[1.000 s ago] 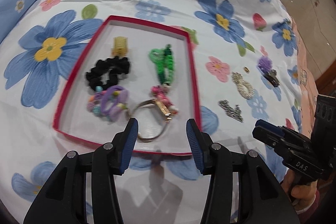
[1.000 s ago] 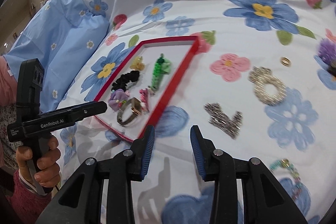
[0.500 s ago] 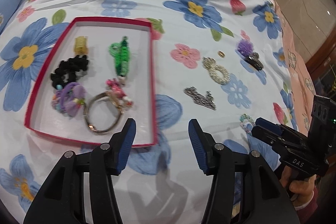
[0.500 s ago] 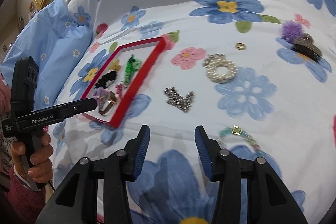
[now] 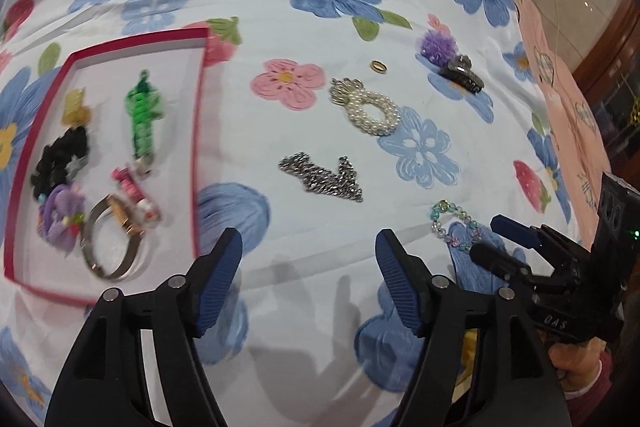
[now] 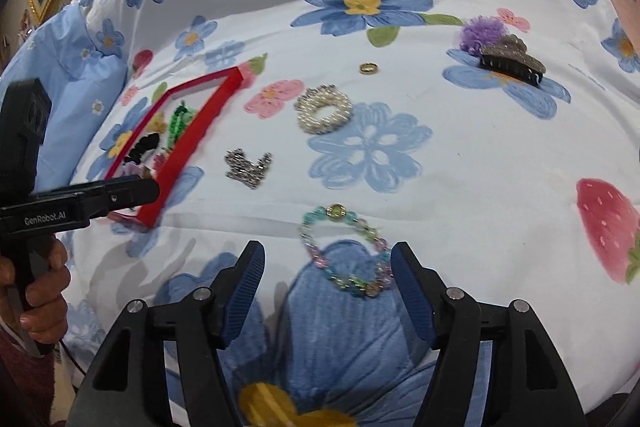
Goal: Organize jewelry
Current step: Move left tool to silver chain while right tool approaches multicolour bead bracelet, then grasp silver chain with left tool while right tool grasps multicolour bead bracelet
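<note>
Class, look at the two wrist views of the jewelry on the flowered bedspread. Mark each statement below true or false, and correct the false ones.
1. The pearl ring-shaped piece lies inside the red tray. False: it lies outside on the bedspread.
2. The pastel bead bracelet lies just ahead of the right gripper, whose jaws stand open. True.
3. The left gripper grips the silver chain. False: it is open and empty; the chain lies beyond it.
4. The green braided piece is in the tray. True.
5. The small gold ring is on the bedspread. True.
</note>
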